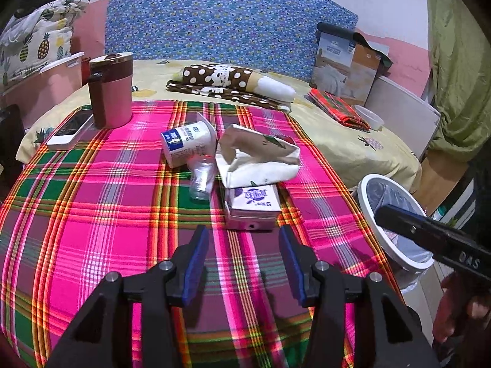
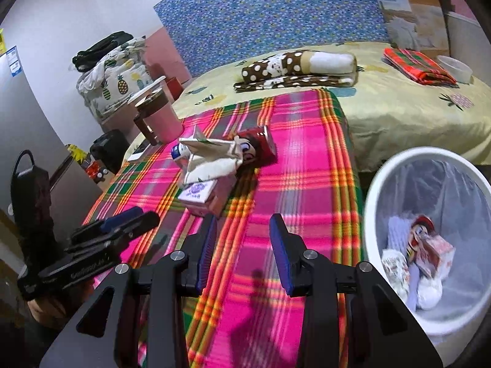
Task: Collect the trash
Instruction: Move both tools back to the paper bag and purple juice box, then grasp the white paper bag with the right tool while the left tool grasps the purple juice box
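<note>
"DAS" on right claw (image 1: 380, 213) arm; other print too blurred to read

Red can (image 2: 259, 145) — mostly behind crumpled bag (image 2: 211, 156); carton (image 2: 199, 194) print illegible.

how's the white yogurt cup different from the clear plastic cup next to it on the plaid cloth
The white yogurt cup is opaque, with a blue printed label; the clear plastic cup is see-through and unprinted. The yogurt cup is the wider and bulkier of the two; the clear cup is slimmer. The yogurt cup's peeled lid sticks up at its mouth; the clear cup has no lid. Both lie tipped over on the plaid cloth, touching.
</note>
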`<action>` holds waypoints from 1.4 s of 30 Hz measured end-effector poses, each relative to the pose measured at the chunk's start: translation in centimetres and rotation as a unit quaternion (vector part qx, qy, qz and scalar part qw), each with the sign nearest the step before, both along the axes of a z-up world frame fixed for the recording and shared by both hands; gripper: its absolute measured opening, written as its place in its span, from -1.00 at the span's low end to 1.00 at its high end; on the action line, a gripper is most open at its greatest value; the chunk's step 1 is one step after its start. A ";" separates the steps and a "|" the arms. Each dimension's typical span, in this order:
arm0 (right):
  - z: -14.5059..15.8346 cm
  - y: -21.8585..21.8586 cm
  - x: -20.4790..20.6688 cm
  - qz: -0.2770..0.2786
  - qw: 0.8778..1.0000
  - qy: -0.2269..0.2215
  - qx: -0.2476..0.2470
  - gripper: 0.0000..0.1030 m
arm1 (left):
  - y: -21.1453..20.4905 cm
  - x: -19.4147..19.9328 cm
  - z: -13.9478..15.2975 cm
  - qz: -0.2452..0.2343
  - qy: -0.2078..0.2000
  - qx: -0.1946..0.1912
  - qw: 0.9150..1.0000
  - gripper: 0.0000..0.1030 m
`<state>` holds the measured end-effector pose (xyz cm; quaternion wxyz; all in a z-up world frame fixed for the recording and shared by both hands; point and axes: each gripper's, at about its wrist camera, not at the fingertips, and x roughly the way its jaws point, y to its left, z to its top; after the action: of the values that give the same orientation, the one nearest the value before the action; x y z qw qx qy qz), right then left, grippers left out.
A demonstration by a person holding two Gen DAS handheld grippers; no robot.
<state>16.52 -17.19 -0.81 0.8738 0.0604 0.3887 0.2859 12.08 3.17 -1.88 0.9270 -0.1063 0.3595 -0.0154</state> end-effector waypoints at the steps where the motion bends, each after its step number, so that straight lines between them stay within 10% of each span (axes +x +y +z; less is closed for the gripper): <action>1: 0.0 0.2 0.3 0.002 1.000 0.000 -0.001 -0.26 | 0.2 0.1 -0.1 0.001 0.000 -0.001 1.000 -0.04; 26: -2.2 4.9 7.1 0.055 0.997 0.044 0.014 -0.26 | 2.4 2.5 -1.2 -0.010 0.009 -0.026 1.000 0.04; 42: -0.4 -0.4 5.3 -0.027 0.998 0.015 0.054 -0.56 | -0.5 5.2 -2.1 -0.026 0.023 -0.006 0.999 0.19</action>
<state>21.86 -17.60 -1.25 0.8709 0.1222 0.3840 0.2814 17.25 2.68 -3.97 0.9171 -0.1026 0.3833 -0.0395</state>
